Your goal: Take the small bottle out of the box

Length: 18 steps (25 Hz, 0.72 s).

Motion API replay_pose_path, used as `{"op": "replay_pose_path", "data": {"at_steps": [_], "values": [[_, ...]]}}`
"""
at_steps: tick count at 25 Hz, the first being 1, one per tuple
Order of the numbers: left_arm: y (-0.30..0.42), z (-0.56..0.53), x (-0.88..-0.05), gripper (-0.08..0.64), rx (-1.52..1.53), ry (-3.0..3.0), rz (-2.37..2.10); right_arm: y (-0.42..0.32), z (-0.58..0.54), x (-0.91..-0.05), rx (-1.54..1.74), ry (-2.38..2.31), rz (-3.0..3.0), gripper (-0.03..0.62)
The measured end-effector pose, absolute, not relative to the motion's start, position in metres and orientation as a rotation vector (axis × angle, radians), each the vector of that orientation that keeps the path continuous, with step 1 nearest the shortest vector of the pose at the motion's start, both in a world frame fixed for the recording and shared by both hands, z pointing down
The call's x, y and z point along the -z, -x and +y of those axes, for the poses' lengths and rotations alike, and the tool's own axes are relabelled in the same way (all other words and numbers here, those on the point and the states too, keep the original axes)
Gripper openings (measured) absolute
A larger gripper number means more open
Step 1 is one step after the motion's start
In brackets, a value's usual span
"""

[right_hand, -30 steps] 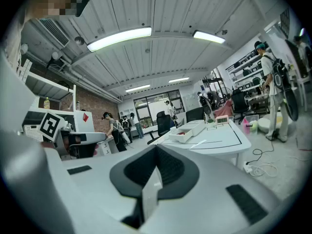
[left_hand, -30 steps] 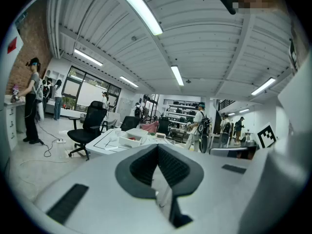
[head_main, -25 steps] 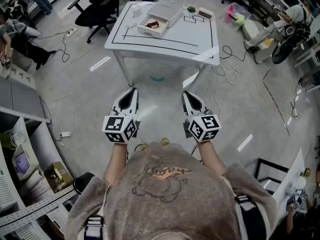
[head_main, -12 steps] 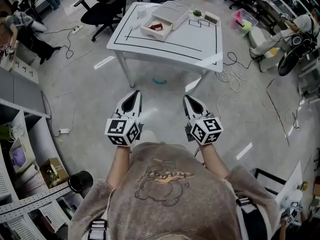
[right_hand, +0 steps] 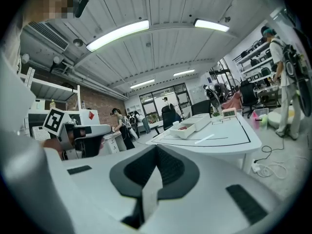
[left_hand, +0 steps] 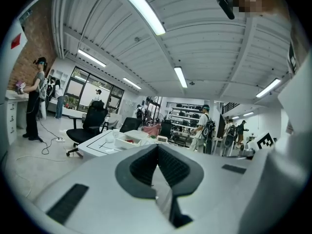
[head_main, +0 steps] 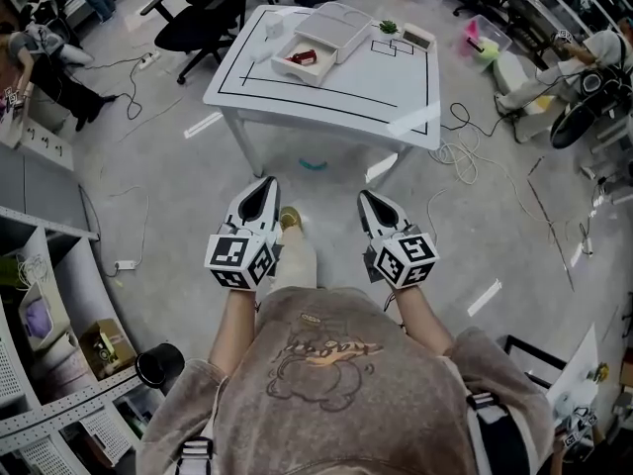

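Note:
An open white box [head_main: 300, 60] stands on the far left part of the white table [head_main: 346, 82], with a small red object [head_main: 304, 57] inside; it is too far off to make out. The box also shows in the left gripper view [left_hand: 129, 139] and the right gripper view [right_hand: 187, 129]. Both grippers are held level in front of the person's chest, well short of the table. The left gripper [head_main: 265, 182] [left_hand: 157, 147] is shut with nothing in it. The right gripper [head_main: 365, 197] [right_hand: 157, 149] is shut and empty too.
A second white tray or lid [head_main: 334, 28], a small green plant [head_main: 388, 27] and a small clock [head_main: 417, 36] share the table. A black office chair [head_main: 193, 8] stands to its left, cables [head_main: 460, 146] lie on the floor to its right, shelves [head_main: 40, 295] run along the left.
The person has stepped toward the table, carrying both grippers forward together. A leg and shoe have swung into view between the grippers. Both jaws stayed shut.

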<state>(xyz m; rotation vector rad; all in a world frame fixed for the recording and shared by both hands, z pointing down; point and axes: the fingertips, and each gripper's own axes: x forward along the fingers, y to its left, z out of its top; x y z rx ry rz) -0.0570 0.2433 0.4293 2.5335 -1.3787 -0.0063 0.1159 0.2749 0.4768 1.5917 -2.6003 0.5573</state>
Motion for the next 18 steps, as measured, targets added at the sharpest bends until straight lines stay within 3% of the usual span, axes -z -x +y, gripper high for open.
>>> {"op": "replay_pose_path", "data": {"at_steps": [18], "values": [[0.04, 0.091, -0.449, 0.008, 0.011, -2.546, -1.291, -0.131, 0.145, -0.49, -0.55, -1.646, -2.548, -0.006]]}}
